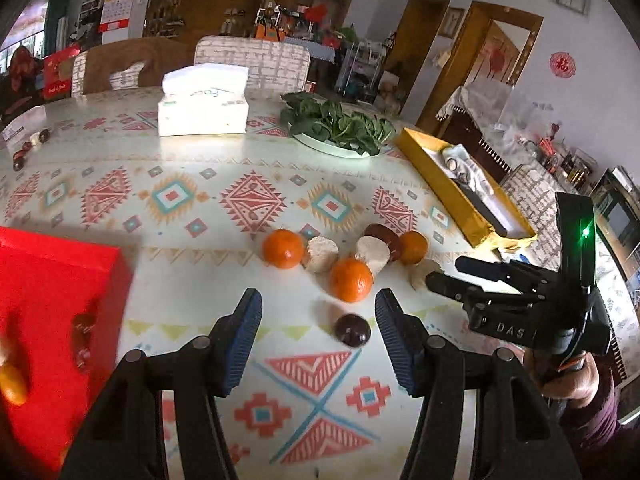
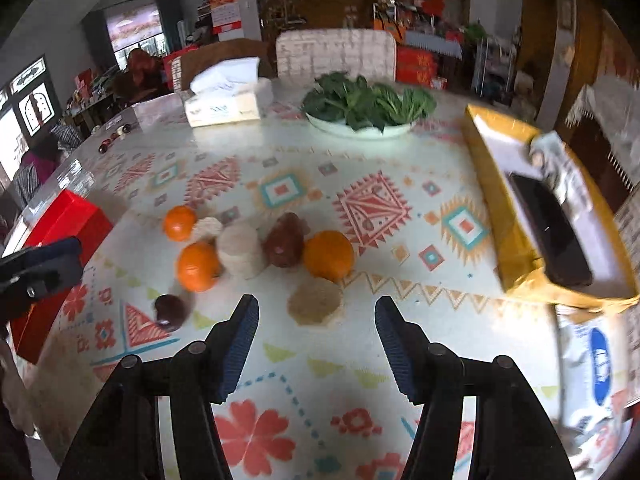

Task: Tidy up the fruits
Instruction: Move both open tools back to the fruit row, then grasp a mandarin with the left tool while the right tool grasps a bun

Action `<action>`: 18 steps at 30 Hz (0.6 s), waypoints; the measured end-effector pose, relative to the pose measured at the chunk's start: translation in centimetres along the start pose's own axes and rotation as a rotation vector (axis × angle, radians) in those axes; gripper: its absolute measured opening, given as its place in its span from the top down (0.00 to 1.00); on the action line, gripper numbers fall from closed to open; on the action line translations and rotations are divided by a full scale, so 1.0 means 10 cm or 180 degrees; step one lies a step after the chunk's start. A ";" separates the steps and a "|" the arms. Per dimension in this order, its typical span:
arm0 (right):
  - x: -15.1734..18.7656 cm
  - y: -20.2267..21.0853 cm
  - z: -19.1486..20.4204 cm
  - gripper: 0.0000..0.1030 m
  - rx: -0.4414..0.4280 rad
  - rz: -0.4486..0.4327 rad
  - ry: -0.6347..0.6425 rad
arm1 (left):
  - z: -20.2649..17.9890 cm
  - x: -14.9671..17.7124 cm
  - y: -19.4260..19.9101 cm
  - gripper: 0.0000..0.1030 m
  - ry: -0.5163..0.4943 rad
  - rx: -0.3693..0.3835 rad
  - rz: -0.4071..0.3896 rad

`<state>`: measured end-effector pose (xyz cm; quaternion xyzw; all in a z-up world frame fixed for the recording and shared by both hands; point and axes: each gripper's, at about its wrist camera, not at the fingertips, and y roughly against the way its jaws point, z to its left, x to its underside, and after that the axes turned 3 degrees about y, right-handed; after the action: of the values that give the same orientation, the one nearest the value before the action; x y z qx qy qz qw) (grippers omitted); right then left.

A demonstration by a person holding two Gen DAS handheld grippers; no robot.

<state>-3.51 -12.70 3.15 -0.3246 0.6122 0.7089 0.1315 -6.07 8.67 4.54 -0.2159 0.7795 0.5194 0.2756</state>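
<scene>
The patterned desk (image 2: 400, 152) carries a red box (image 1: 52, 320) at its left edge and a long gold box (image 2: 516, 208) at the right. Between them, mid-desk, lies a loose cluster of three oranges (image 2: 328, 255), pale round cakes (image 2: 242, 252) and dark brown fruits (image 1: 353, 330), some touching. Each hand-held gripper, the left (image 1: 318, 334) and the right (image 2: 316, 334), hangs over the desk near the cluster with jaws partly apart, holding nothing.
</scene>
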 end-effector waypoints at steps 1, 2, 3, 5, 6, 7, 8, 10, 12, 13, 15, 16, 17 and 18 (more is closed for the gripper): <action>0.00 -0.04 -0.01 0.37 -0.0024 0.0010 -0.0009 | -0.01 -0.04 0.00 0.43 -0.0003 -0.0006 0.0004; 0.00 -0.08 -0.02 0.37 -0.0042 0.0021 -0.0018 | -0.03 -0.08 -0.06 0.43 -0.0007 -0.0011 0.0023; -0.01 -0.12 -0.03 0.38 -0.0043 0.0029 -0.0035 | -0.05 -0.10 -0.11 0.43 -0.0023 -0.0018 0.0052; -0.01 -0.13 -0.05 0.39 -0.0102 0.0019 -0.0064 | -0.12 -0.14 -0.22 0.43 -0.0088 -0.0041 0.0108; -0.01 -0.16 -0.07 0.40 -0.0147 0.0012 -0.0088 | -0.16 -0.16 -0.26 0.43 -0.0126 -0.0046 0.0137; 0.00 -0.18 -0.08 0.42 -0.0171 0.0009 -0.0100 | -0.20 -0.16 -0.32 0.43 -0.0178 -0.0060 0.0169; 0.00 -0.24 -0.08 0.45 -0.0174 0.0011 -0.0098 | -0.23 -0.16 -0.37 0.43 -0.0215 -0.0078 0.0191; 0.01 -0.29 -0.09 0.48 -0.0201 0.0054 -0.0110 | -0.29 -0.16 -0.49 0.43 -0.0289 -0.0114 0.0242; 0.02 -0.30 -0.09 0.52 -0.0208 0.0057 -0.0103 | -0.35 -0.17 -0.60 0.43 -0.0351 -0.0166 0.0273; 0.03 -0.30 -0.08 0.54 -0.0228 0.0069 -0.0102 | -0.37 -0.16 -0.64 0.43 -0.0371 -0.0192 0.0293; 0.04 -0.29 -0.08 0.59 -0.0267 0.0061 -0.0124 | -0.40 -0.16 -0.72 0.43 -0.0393 -0.0225 0.0336; 0.05 -0.29 -0.07 0.59 -0.0261 0.0055 -0.0118 | -0.41 -0.16 -0.76 0.43 -0.0410 -0.0233 0.0358; 0.06 -0.29 -0.07 0.59 -0.0259 0.0052 -0.0110 | -0.43 -0.15 -0.78 0.49 -0.0424 -0.0242 0.0367; 0.06 -0.28 -0.07 0.59 -0.0267 0.0049 -0.0115 | -0.44 -0.14 -0.80 0.56 -0.0438 -0.0245 0.0380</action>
<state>-2.11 -12.87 0.52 -0.3123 0.5820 0.7406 0.1233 -0.92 1.74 1.30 -0.1433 0.7497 0.5780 0.2886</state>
